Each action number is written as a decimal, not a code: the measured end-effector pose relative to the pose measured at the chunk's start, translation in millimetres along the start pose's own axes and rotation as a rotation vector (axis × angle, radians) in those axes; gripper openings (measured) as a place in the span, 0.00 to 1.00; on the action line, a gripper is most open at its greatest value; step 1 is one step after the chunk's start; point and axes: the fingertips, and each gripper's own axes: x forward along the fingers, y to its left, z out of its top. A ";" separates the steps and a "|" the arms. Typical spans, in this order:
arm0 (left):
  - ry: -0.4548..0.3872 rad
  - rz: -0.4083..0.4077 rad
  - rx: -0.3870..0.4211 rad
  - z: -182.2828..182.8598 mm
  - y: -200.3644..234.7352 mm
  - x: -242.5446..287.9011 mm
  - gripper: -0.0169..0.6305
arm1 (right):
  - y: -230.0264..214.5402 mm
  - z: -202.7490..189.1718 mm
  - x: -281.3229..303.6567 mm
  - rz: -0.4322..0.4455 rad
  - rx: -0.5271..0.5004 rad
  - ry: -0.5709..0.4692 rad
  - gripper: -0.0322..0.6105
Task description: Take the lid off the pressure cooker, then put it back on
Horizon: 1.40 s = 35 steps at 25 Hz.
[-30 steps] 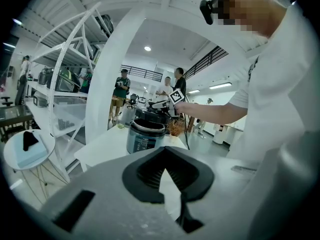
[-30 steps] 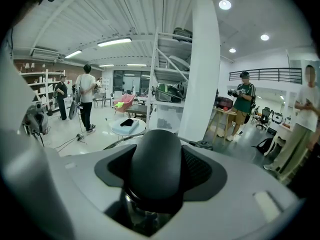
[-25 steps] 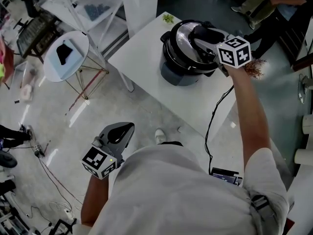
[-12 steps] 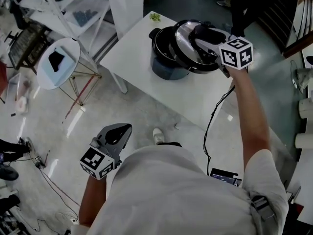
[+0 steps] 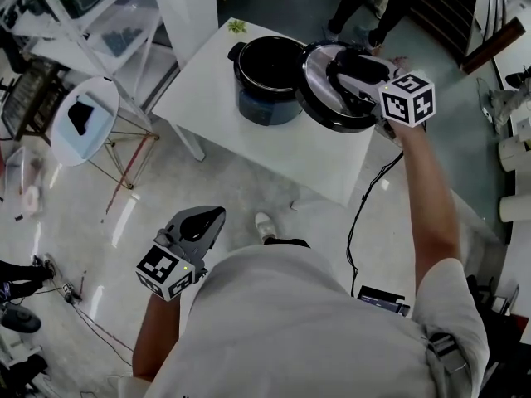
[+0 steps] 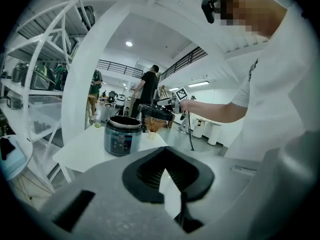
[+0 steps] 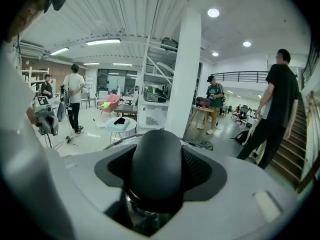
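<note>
Shelving (image 5: 75, 7) and a round side table (image 5: 83, 116) stand at the far left, with a white pillar (image 5: 189, 7) just beyond them. Low beside the person's torso hangs the left claw (image 5: 209, 220), jaws pressed together on nothing, well apart from the white table (image 5: 315, 152). On that table sits the pressure cooker pot (image 5: 267, 81), open, its dark inside showing. Just to its right, the right claw (image 5: 353, 65) pinches the black knob of the lid (image 5: 328, 113), which is in the air with its edge overlapping the pot's rim. A black cable (image 5: 365, 206) dangles off the table's near edge.
</note>
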 end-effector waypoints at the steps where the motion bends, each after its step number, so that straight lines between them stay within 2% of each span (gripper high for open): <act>1: 0.001 -0.009 0.001 -0.5 -2.3 0.9 0.04 | -0.1 -4.8 -5.9 -0.008 0.006 0.002 0.51; 9: 0.032 -0.075 0.005 -13.0 -28.0 7.2 0.04 | 5.0 -48.6 -49.9 -0.056 0.053 0.027 0.51; 17: 0.070 -0.111 0.021 -19.7 -39.2 12.4 0.04 | 8.3 -99.5 -66.9 -0.096 0.089 0.048 0.51; 35: 0.130 -0.072 0.023 -10.3 -12.5 30.7 0.04 | 10.3 -202.5 -23.3 -0.103 0.168 0.077 0.51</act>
